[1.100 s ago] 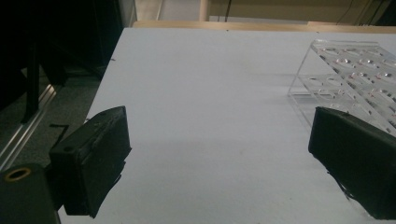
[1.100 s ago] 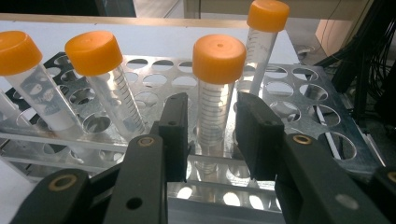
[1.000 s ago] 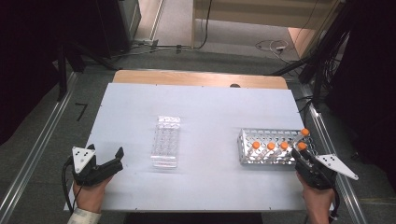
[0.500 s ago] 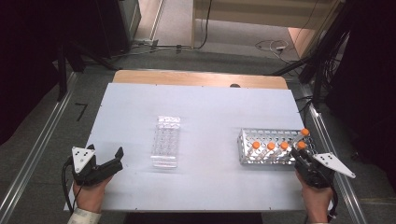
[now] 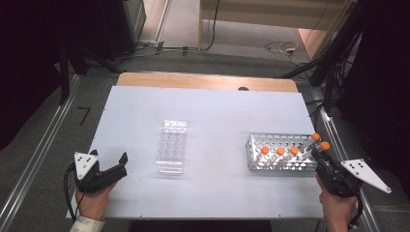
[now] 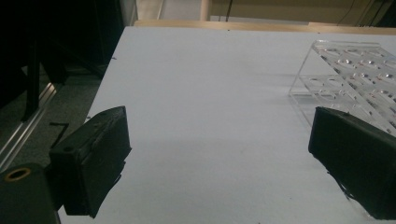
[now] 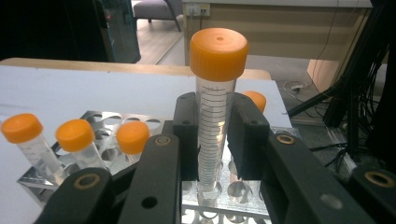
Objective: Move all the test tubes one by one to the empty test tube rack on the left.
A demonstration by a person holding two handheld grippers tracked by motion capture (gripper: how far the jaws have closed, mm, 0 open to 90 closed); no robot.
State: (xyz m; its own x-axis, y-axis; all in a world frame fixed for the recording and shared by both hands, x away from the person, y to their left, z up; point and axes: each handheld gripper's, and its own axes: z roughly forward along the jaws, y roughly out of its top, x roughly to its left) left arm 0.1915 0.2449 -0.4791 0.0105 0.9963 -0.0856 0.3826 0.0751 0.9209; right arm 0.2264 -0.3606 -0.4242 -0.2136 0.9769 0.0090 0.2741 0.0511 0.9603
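Orange-capped clear tube (image 7: 215, 116) sits clamped between your right gripper (image 7: 215, 140) pads, upright, graduation marks printed down its side, its rounded bottom just over the holes of the metal rack (image 5: 278, 164). In the high view the right gripper (image 5: 323, 154) is at the rack's right end with the tube (image 5: 323, 146) in it. A second ago the jaws were a bit wider around that tube; they have just been closing and now grip it, and the tube's cap stands higher against the rack than it did then. Four other tubes remain in the rack: three orange caps (image 7: 74, 134) lean in a row on its near side, one more cap (image 7: 256, 99) peeks behind your right pad. The rack is shiny perforated sheet metal, rectangular, round holes in a grid.

Your left gripper (image 5: 109, 169) has not shifted from the earlier frames: it rests at the table's (image 5: 212, 116) near left corner, jaws spread wide with nothing between them. Its pads (image 6: 95, 163) are matte black, blocky and slightly scuffed. The clear plastic rack (image 5: 172, 146), a long rectangular block with dimpled wells, is in the same spot mid-table, well apart from both grippers. The tabletop is smooth pale matte board with a wooden strip along the far edge.
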